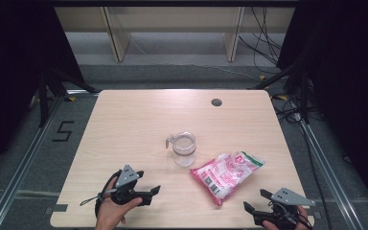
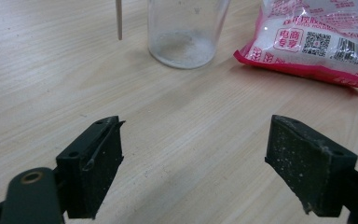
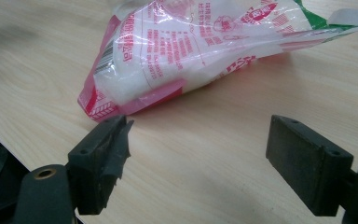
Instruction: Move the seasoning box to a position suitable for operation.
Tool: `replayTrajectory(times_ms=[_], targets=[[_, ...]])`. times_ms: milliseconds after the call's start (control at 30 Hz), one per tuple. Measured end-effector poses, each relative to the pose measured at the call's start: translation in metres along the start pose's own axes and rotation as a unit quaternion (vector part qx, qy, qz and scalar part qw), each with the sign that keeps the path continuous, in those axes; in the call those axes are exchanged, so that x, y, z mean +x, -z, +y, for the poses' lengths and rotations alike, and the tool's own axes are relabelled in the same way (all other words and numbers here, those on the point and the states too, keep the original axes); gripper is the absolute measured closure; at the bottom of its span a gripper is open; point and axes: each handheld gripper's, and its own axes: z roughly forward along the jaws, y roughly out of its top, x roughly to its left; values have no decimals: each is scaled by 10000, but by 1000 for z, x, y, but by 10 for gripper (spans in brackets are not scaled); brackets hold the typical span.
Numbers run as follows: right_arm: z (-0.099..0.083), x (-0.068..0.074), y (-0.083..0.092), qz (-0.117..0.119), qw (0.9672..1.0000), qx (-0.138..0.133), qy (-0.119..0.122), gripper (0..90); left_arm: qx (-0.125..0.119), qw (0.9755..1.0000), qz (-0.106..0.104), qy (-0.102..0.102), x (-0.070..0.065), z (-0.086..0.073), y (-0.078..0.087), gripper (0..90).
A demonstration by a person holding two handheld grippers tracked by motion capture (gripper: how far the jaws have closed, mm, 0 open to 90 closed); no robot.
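Note:
A clear glass pitcher (image 1: 184,149) with a handle stands near the middle of the wooden table (image 1: 134,120); in the left gripper view the pitcher (image 2: 186,32) holds a thin layer of white grains at its bottom. To its right lies a pink and white plastic bag (image 1: 227,173) of white granules, also the bag (image 2: 314,39) (image 3: 196,46). My left gripper (image 1: 154,193) rests at the front left of the table, open and empty, pointing toward the pitcher. At the front right edge my right gripper (image 1: 256,201) stands open and empty, just short of the bag's near corner.
A round cable hole (image 1: 216,102) sits at the table's far right. Beyond the table are wooden shelf legs (image 1: 117,38) and loose cables on the floor (image 1: 263,48). Metal rails run along both sides of the table. A floor mark reads 5 (image 1: 63,130).

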Motion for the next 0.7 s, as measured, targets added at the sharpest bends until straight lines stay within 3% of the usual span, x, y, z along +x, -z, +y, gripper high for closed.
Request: replayTrajectory(times_ms=[33, 100, 133, 167, 200, 233, 267, 300, 567, 700], targets=[[0, 2, 1, 27, 9999, 40, -119, 217, 17, 10000, 26, -62, 1, 1, 1, 177], [0, 0, 1, 21, 10000, 58, 29, 217, -58, 10000, 12, 42, 1, 0, 0, 177], [0, 2, 1, 8, 10000, 77, -29, 216, -19, 10000, 58, 13, 2, 0, 1, 176], [1, -1, 0, 1, 9999, 38, 133, 215, -39, 10000, 60, -1, 2, 0, 1, 176], [0, 1, 1, 1, 10000, 54, 47, 215, -65, 10000, 60, -33, 3, 0, 1, 176], [1, -1, 0, -21, 9998, 15, 192, 215, -74, 9999, 92, 50, 3, 0, 0, 178], [1, -1, 0, -21, 9998, 15, 192, 215, -74, 9999, 92, 50, 3, 0, 0, 186], [0, 0, 0, 22, 9999, 44, 117, 214, -69, 9999, 63, -142, 5, 0, 1, 205], [0, 0, -1, 20, 9999, -15, 152, 210, -202, 9995, 189, 134, 14, 3, -4, 217], [0, 1, 0, -1, 10000, 60, 29, 209, -183, 9995, 231, 96, 22, 8, -11, 207]])
